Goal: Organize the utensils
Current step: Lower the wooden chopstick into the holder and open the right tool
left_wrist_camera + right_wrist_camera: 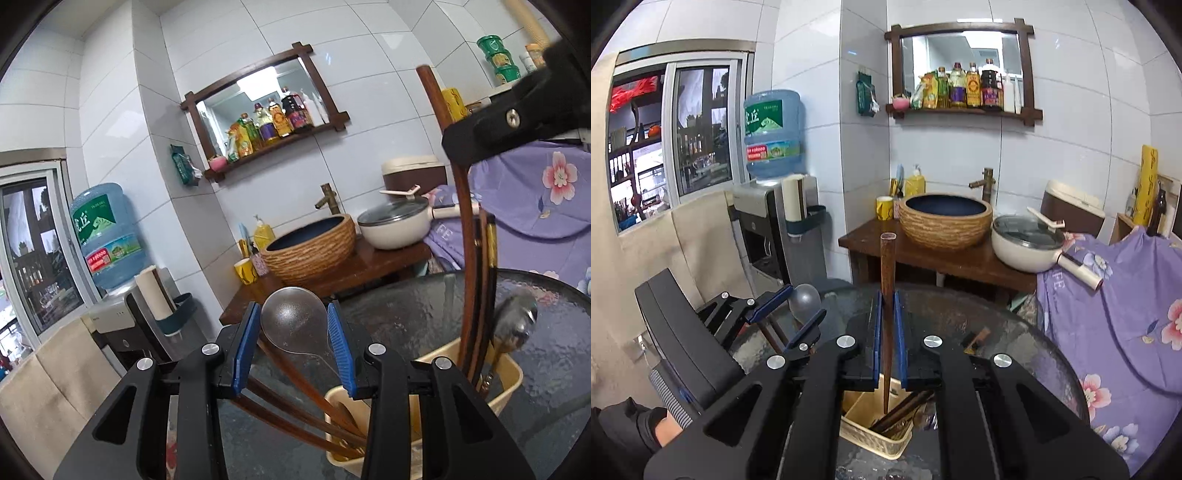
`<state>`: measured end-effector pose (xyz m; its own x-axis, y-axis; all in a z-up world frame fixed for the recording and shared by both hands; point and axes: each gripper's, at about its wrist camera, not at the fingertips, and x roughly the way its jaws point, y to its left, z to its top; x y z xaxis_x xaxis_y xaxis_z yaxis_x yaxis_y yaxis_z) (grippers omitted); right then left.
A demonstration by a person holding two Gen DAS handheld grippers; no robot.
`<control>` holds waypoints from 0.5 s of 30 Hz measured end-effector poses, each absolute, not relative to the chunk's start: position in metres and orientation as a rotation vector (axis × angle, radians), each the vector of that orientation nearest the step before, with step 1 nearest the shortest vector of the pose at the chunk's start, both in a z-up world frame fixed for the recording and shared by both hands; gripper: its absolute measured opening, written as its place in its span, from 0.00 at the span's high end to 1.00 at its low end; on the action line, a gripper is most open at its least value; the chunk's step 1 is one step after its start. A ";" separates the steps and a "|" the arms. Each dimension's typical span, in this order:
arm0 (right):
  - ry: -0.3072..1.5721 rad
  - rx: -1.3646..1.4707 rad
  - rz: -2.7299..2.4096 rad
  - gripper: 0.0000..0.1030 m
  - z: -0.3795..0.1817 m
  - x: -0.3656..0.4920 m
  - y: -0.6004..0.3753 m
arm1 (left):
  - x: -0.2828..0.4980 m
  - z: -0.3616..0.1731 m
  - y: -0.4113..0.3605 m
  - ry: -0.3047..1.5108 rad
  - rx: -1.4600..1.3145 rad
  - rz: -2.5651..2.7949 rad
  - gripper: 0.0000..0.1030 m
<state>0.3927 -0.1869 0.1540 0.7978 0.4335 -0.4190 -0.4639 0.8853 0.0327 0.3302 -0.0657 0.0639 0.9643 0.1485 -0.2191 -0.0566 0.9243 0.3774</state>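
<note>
A brown wooden chopstick [886,314] stood nearly upright, pinched between the blue pads of the right gripper [886,332], its tip lowered into the cream plastic utensil bin [877,439] on the dark glass table [1015,332]. More chopsticks [303,402] leaned out of the bin's near compartment. The left gripper [294,345] held a metal spoon [293,321], its jaws closed against the sides of the bowl just above the neck. Another spoon [515,325] stood blurred in the bin's far compartment. Beyond the table sat a woven basin [945,219] on a wooden counter [960,258], beside a white lidded pot [1027,243]
</note>
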 end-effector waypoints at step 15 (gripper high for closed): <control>0.474 -0.028 0.462 0.53 0.104 0.393 -0.196 | 0.287 0.062 -0.064 0.156 0.415 0.045 0.14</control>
<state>0.3929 -0.1965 0.1036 0.7889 0.4228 -0.4459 -0.4355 0.8966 0.0796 0.2865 -0.0644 0.0619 0.9871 0.0748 -0.1414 -0.0113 0.9143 0.4048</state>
